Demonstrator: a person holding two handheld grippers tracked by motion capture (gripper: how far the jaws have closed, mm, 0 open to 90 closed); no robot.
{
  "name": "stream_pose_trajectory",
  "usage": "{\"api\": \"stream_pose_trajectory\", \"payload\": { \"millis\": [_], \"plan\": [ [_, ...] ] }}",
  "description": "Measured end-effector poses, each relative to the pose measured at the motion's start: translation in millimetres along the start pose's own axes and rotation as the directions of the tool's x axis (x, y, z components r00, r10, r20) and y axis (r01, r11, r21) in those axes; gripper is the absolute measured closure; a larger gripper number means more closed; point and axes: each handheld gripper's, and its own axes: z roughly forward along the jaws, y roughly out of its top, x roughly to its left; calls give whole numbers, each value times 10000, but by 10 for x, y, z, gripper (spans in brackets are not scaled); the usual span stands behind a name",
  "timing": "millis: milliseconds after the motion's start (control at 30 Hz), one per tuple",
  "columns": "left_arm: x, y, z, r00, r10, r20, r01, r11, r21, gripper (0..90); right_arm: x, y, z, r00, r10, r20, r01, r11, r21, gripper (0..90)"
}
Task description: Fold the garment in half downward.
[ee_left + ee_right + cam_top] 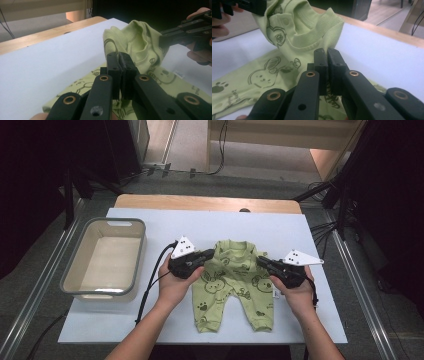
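Clearly both claws clamped on green romper (232, 280), left claw (211, 253), right claw (261, 261), pinched fabric edges hidden between jaws

Soft matt cloth romper (231, 282), glossy plastic tub (105, 260)

table (150, 227): white top, wooden edge | floor (190, 140): grey (cables trailing) | surroundings: dark
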Motion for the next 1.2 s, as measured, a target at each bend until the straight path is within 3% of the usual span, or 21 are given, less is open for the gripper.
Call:
{"api": "stream_pose_trajectory", "payload": {
  "millis": [267,433,633,767,1200],
  "plan": [
    [-71,-217,-49,9996,-244,136,240,9994,247,876,105,-124,-55,9979,519,-397,-505,9981,367,849],
    [-88,-302,-98,9987,-442,241,431,9981,435,876,177,-191,-86,9975,591,-375,-574,9973,459,848],
    [-167,-376,-144,9990,-315,322,295,9977,614,876,240,-297,-114,9956,892,-279,-874,9943,607,847],
    [-209,-425,-169,9980,-405,491,371,9969,696,875,300,-351,-159,9965,770,-336,-741,9941,791,847],
    [-364,-586,-232,9950,-341,936,238,9938,1088,876,379,-528,-292,9939,1032,-386,-983,9888,1119,847]
  ]
}}
